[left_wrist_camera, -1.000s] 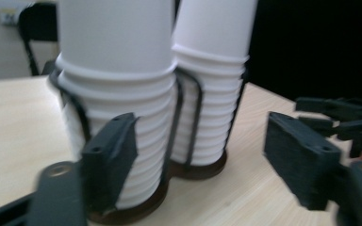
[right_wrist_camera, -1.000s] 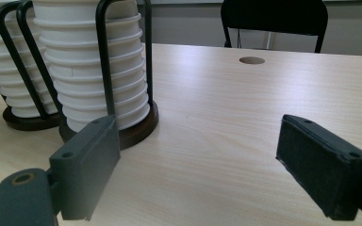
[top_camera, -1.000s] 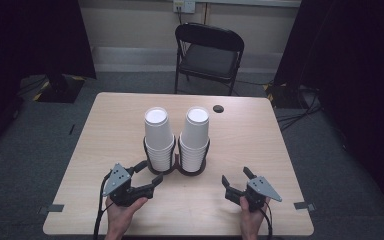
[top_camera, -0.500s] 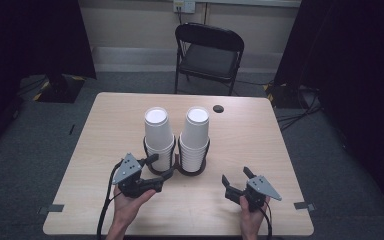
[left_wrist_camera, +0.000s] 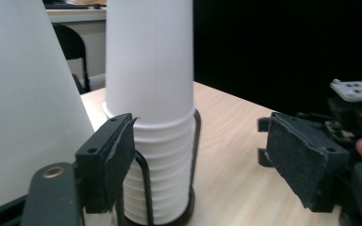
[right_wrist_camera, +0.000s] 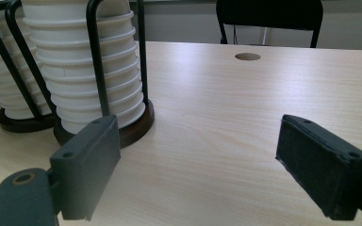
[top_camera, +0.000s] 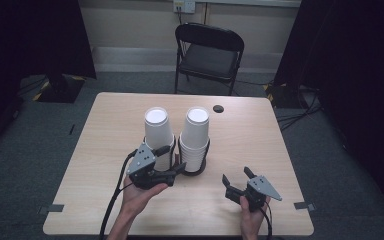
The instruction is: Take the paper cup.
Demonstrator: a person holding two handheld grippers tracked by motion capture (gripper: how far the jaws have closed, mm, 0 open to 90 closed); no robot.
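I start with my right gripper (top_camera: 240,181), in the lower right of the high view, held by a hand above the table (top_camera: 260,135). Its jaws are spread wide and nothing is between them; in the right gripper view I see only bare wood between the two pads. It stays well apart from the cups.

My left gripper (top_camera: 172,161) is in the lower middle of the high view, just in front of the two stacks. Its jaws have just been opening, and in the left gripper view they stand apart. The right cup stack (left_wrist_camera: 155,103) rises just behind the left pad (left_wrist_camera: 107,157) in that view, and I cannot tell if the pad touches it. The jaws pinch nothing.

Behind the gripper, in the centre of the high view, the left cup stack (top_camera: 159,134) and the right cup stack stand upright side by side, each in a black wire holder (right_wrist_camera: 99,56) on a dark round base. The top cup of each stack sits higher than the rims below.

Farther away, a small dark hole (top_camera: 218,108) is in the table top, and a black folding chair (top_camera: 209,55) stands behind the table at the upper middle.
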